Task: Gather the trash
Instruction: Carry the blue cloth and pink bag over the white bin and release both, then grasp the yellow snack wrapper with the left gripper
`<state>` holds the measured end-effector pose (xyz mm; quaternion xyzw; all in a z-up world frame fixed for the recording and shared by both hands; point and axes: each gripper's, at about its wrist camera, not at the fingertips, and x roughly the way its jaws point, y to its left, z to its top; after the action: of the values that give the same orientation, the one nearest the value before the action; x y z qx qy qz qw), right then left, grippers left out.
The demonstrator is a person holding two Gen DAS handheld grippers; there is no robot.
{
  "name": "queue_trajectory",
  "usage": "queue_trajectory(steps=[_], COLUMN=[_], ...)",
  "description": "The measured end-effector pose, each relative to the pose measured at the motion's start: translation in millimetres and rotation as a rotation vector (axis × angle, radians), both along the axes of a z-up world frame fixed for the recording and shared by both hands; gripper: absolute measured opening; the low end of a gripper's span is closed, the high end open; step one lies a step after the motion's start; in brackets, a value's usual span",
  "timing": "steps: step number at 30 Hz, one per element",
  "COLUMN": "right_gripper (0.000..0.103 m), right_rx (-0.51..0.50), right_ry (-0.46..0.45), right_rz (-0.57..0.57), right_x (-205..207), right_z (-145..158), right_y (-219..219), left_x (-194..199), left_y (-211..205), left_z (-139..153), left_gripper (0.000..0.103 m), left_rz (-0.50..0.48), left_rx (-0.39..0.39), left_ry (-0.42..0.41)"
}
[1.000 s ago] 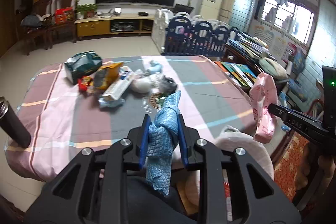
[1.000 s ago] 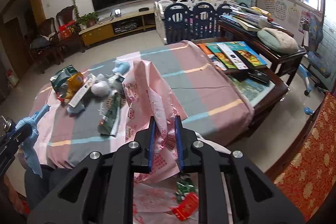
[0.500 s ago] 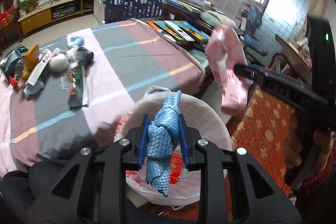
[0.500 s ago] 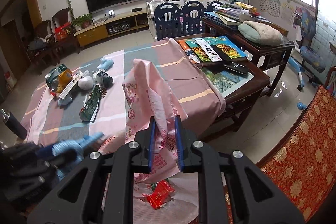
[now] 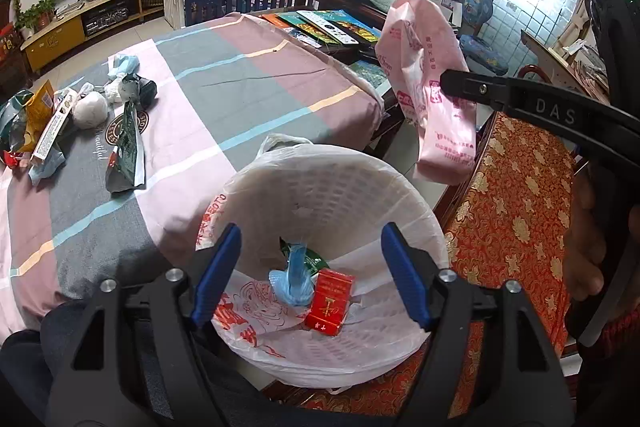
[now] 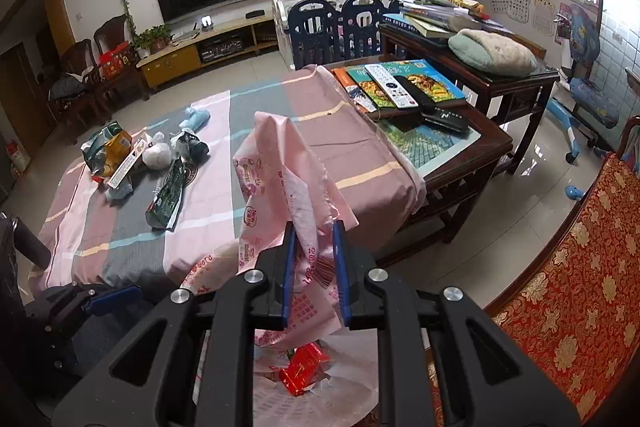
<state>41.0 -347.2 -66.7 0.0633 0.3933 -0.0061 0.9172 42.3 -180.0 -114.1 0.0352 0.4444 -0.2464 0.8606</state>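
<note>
My left gripper (image 5: 310, 239) hangs over a white bin (image 5: 420, 211) lined with a plastic bag, its jaws opening with nothing between them. A crumpled blue wrapper (image 5: 294, 283) lies in the bin beside a red box (image 5: 330, 301). My right gripper (image 6: 314, 227) is shut on a pink plastic bag (image 6: 276, 183), held beside the bin; it shows at the right in the left wrist view as the pink plastic bag (image 5: 432, 67). Several pieces of trash (image 5: 88, 115) lie on the striped tablecloth (image 5: 240, 79), among them a green packet (image 6: 168, 197).
A chair with a red and gold cushion (image 5: 516, 211) stands right of the bin. A dark wooden table (image 6: 448, 155) with books and remotes lies beyond. A dark flask (image 6: 24, 239) stands at the table's left edge. A person's hand (image 5: 588, 235) grips the right tool.
The left gripper swung from the table to above the bin, then opened; the blue wrapper dropped out of it into the bin. The right gripper kept its hold on the pink bag.
</note>
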Motion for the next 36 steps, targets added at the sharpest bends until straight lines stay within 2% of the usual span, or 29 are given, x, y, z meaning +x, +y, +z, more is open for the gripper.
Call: queue_trajectory(steps=[4, 7, 8, 9, 18, 22, 27, 32, 36], right_gripper=[0.022, 0.047, 0.059, 0.064, 0.066, 0.066, 0.066, 0.066, 0.066], right_rx=[-0.017, -0.034, -0.027, -0.013, 0.044, 0.058, 0.083, 0.054, 0.072], right_ry=[0.052, 0.097, 0.096, 0.095, 0.134, 0.168, 0.226, 0.223, 0.224], right_rz=[0.021, 0.026, 0.023, 0.021, 0.003, 0.01, 0.074, 0.164, 0.205], right_x=[4.2, 6.8, 6.5, 6.2, 12.8, 23.6, 42.5, 57.8, 67.9], right_z=[-7.7, -15.3, -15.9, -16.1, -23.9, -36.0, -52.9, -52.6, -51.2], right_y=[5.0, 10.3, 10.1, 9.4, 8.4, 18.3, 54.6, 101.0, 123.7], left_x=[5.3, 13.7, 17.0, 19.1, 36.7, 42.7, 50.7, 54.5, 76.0], left_y=[12.5, 31.6, 40.5, 46.6, 100.9, 125.3, 173.0, 219.7, 253.4], left_z=[4.3, 8.8, 9.7, 10.0, -6.7, -15.8, -27.8, -33.1, -25.0], left_gripper=[0.08, 0.081, 0.081, 0.081, 0.081, 0.081, 0.081, 0.08, 0.078], left_rz=[0.075, 0.168, 0.204, 0.227, 0.415, 0.481, 0.619, 0.735, 0.79], left_rx=[0.049, 0.069, 0.068, 0.065, 0.037, 0.042, 0.099, 0.093, 0.068], left_ry=[-0.033, -0.052, -0.053, -0.05, 0.034, 0.039, 0.035, 0.047, 0.033])
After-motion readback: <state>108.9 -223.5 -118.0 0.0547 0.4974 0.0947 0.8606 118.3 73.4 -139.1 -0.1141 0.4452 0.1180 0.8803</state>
